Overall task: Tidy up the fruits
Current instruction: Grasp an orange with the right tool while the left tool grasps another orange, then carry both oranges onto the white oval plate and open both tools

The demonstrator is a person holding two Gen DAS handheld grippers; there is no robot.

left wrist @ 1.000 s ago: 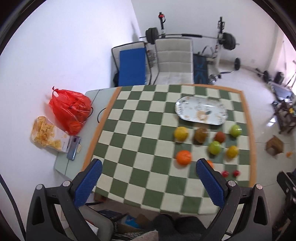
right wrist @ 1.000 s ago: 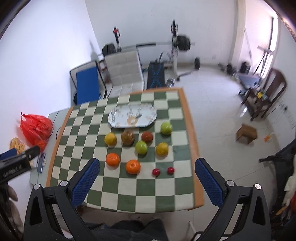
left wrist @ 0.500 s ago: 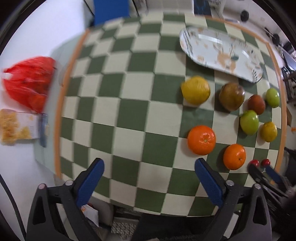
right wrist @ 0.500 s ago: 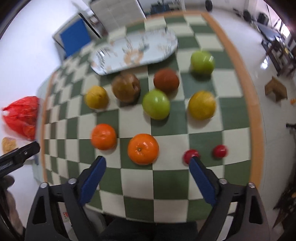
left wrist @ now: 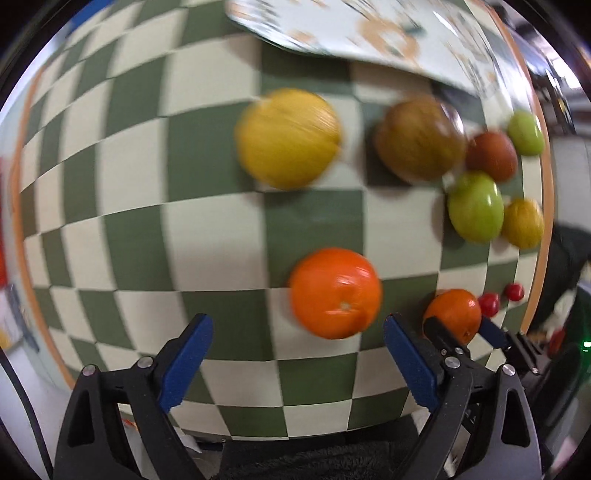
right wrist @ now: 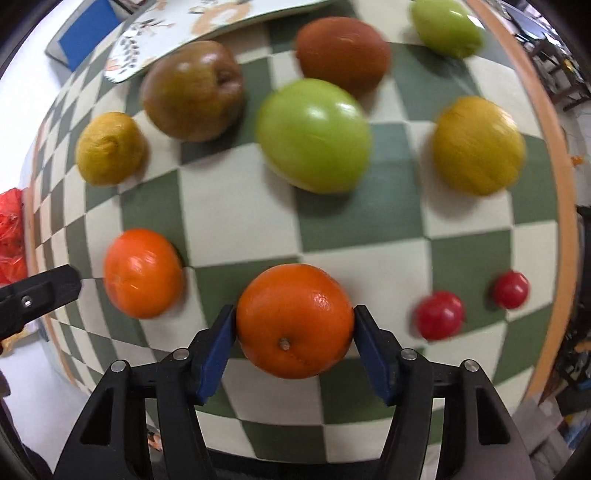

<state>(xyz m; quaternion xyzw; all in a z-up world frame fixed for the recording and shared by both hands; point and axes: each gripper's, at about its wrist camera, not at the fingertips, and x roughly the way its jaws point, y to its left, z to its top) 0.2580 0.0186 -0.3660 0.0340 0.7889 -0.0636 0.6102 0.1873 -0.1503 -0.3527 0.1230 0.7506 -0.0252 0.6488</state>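
Note:
Several fruits lie on a green-and-white checked table (left wrist: 214,229). My left gripper (left wrist: 295,354) is open, low over the table, just short of an orange (left wrist: 335,292). My right gripper (right wrist: 293,343) has its blue pads on both sides of a second orange (right wrist: 294,320), touching it; that orange also shows in the left wrist view (left wrist: 454,314). Beyond lie a green apple (right wrist: 314,134), a brown apple (right wrist: 194,96), a yellow citrus (right wrist: 110,148), another yellow fruit (right wrist: 478,146), a reddish-brown fruit (right wrist: 341,51) and two small red fruits (right wrist: 439,314). A patterned plate (left wrist: 369,33) lies at the far side.
A red plastic bag (right wrist: 11,232) sits off the table's left edge. The table's orange border (right wrist: 561,206) runs along the right side, with floor beyond it. The left gripper's finger (right wrist: 40,291) shows at the left of the right wrist view.
Both grippers have dropped close to the table. The right gripper has closed in around the front orange. The left gripper has come up to the other orange, still open.

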